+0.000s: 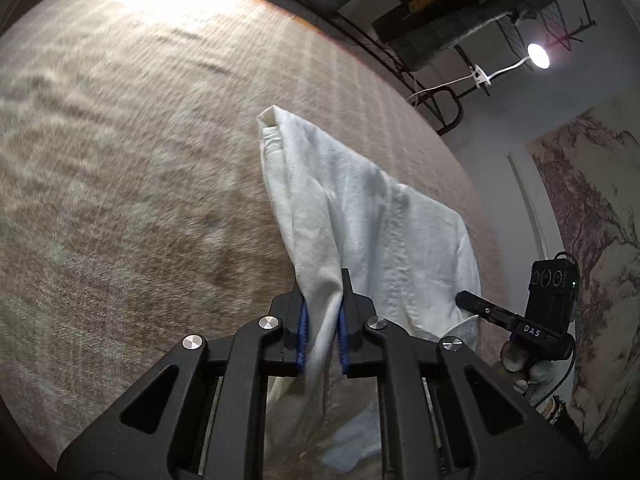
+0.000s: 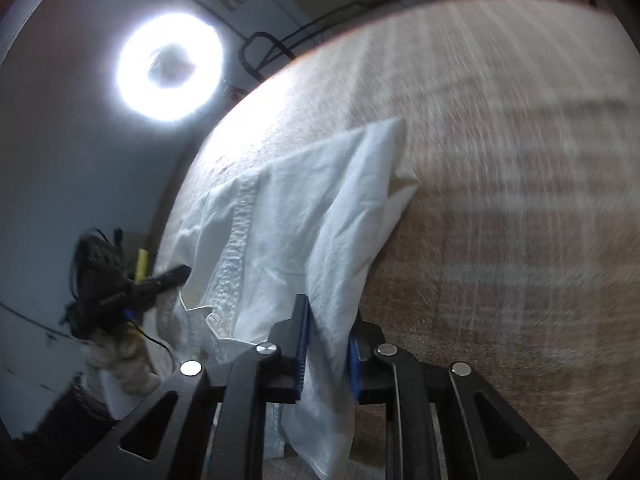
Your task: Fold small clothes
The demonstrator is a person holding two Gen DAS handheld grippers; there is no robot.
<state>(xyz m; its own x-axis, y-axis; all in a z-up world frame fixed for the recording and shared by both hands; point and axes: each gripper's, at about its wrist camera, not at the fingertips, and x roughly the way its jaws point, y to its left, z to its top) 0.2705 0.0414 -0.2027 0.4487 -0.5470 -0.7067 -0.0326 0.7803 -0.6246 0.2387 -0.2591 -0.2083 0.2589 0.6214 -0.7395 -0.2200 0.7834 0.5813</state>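
Both tools pinch a white garment above a plaid-covered surface.

The left tool [image 1: 323, 312] has its blue pads pressed onto a bunched edge of the white garment [image 1: 360, 220], which runs from the pads away toward the far side over the tan plaid cover [image 1: 120, 160]. The right tool [image 2: 328, 340] likewise clamps a fold of the same cloth between its blue pads, the stitched band of the garment lying just to its left. Each tool shows in the other's view, at the garment's far edge. A ring lamp [image 2: 170, 68] glows at the far left of the right wrist view.
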